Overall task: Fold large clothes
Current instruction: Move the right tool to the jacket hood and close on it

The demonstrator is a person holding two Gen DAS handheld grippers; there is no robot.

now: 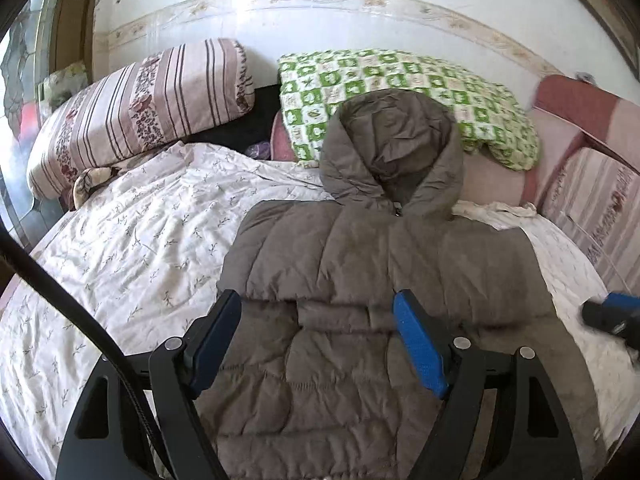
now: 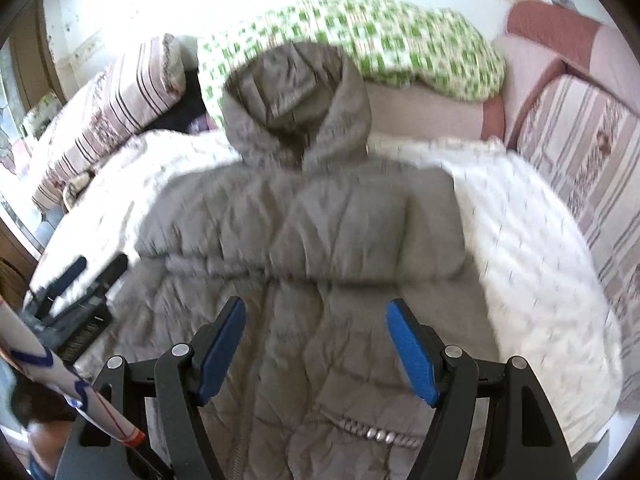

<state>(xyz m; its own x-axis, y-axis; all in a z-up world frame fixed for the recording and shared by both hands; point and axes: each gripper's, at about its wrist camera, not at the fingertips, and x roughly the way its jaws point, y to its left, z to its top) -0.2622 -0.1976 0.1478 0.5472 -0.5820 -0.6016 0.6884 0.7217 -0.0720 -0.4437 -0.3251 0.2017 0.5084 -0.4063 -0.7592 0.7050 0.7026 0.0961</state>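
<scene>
A grey-brown hooded puffer jacket (image 1: pixel 360 260) lies front up on the bed, hood (image 1: pixel 392 144) toward the wall. Both sleeves are folded across its chest. My left gripper (image 1: pixel 316 300) hovers open above the jacket's lower half, with nothing between its blue pads. In the blurred right wrist view the same jacket (image 2: pixel 312 220) fills the middle. My right gripper (image 2: pixel 316 306) is open over it, also with nothing between its pads. The left gripper (image 2: pixel 96 270) shows at the jacket's left edge. The right gripper (image 1: pixel 612 312) shows at the far right, off the jacket's right edge.
A white leaf-print sheet (image 1: pixel 140 240) covers the bed. A striped folded quilt (image 1: pixel 136 112) and a green checked quilt (image 1: pixel 400 92) lie against the wall. Pink and striped bedding (image 1: pixel 592 184) rises at the right. A white object with blue and red marks (image 2: pixel 60 380) crosses the lower left.
</scene>
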